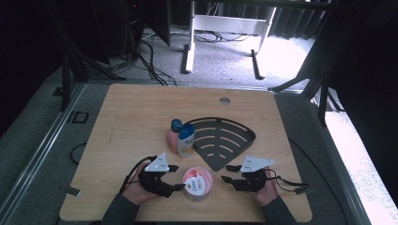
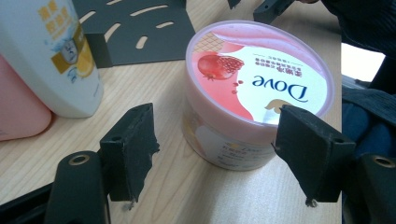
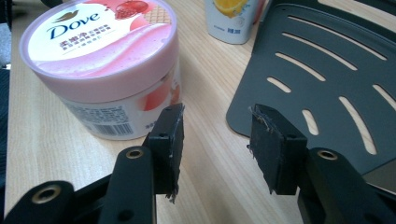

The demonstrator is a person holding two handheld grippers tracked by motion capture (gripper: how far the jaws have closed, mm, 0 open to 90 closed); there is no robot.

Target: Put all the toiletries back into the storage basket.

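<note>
**A:** How did the left gripper (image 1: 174, 176) stand?

**B:** Its jaws were apart, pads clear of everything. In the left gripper view the Dove jar (image 2: 256, 91) stood upright ahead of them, its near wall reaching between the two pads, the right pad overlapping its lid edge in the picture; whether that pad touched, the frames did not settle.

**A:** And the right gripper (image 1: 226, 173)?

**B:** Also parted, with bare wood between the pads. In the right gripper view the jar (image 3: 105, 60) stood ahead and left of the jaws, apart from them, and the black slotted tray (image 3: 327, 79) lay ahead and right.

**A:** Where was the jar on the table (image 1: 136, 117)?

**B:** Near the front edge, about midway along it, between the two grippers (image 1: 197, 184).

**A:** What lay farther out?

**B:** A white bottle with a blue cap (image 1: 186, 139) stood near the centre, touching or just beside a pink bottle (image 1: 172, 136) on its left. The fan-shaped tray (image 1: 225, 140) lay flat just right of them.
</note>
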